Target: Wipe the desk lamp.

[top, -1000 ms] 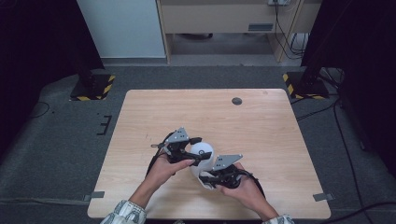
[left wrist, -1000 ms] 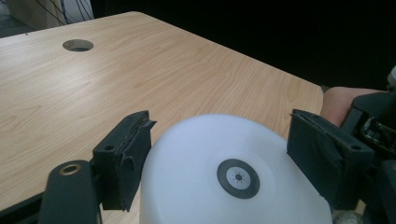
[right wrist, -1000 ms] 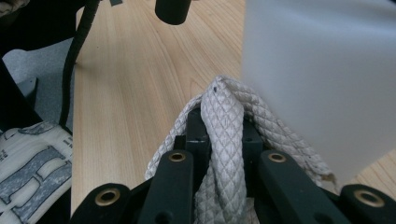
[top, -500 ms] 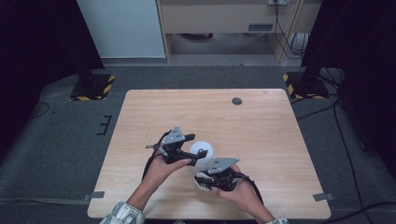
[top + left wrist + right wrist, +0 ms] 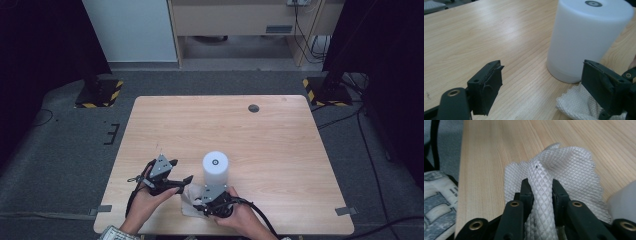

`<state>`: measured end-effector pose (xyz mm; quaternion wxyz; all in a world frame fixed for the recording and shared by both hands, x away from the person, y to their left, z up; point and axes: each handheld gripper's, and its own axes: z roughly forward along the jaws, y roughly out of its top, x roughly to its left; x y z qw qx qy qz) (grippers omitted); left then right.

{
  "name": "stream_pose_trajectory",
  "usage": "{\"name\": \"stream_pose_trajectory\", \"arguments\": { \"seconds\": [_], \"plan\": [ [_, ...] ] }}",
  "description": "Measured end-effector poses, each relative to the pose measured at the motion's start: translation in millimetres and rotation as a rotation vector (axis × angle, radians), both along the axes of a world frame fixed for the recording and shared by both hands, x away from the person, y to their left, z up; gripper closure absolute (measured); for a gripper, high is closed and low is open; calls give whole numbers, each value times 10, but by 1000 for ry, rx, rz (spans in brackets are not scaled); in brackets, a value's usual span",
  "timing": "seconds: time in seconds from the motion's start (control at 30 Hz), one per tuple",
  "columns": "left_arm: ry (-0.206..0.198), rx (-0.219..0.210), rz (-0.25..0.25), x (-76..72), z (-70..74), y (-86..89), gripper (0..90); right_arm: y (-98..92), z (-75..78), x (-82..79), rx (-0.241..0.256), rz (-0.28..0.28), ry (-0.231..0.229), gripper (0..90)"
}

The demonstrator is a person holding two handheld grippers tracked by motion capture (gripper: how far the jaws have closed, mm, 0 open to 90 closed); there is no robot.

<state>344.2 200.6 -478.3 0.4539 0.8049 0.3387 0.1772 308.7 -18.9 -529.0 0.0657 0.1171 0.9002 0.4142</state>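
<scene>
High view: a white cylinder (image 5: 215, 169) stands on the surface (image 5: 280, 150), the cloth (image 5: 192, 200) beside its base. Left gripper view: left gripper (image 5: 544, 92) fingers spread, released. Right gripper view: right gripper (image 5: 540, 192) clenched on a bunched fold; soft, light, grippable anywhere.

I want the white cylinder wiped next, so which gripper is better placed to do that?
Probably the right gripper: its jaws are shut on the cloth, beside the cylinder. The left gripper is open, holding nothing.
</scene>
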Motion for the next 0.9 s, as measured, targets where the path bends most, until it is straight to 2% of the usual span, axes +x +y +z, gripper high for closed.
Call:
{"name": "stream_pose_trajectory", "arguments": {
  "seconds": [0.07,0.17,0.27,0.4,0.63,0.9],
  "plan": [
    [6,8,2,-2,-13,-31,165,17,-20,0,4,-5,2,683],
    [-1,19,-6,-22,1,-41,168,20,7,-7,15,-14,12,553],
    [8,15,0,-24,5,-16,169,-19,75,-20,29,-27,22,430],
    [9,6,12,-41,20,1,174,-105,183,-34,56,-44,36,319],
    [7,15,19,-53,24,-1,195,-149,240,-47,61,-53,37,223],
    [11,12,21,-49,9,-17,196,-73,272,-81,77,-40,54,165]
  ]
}}
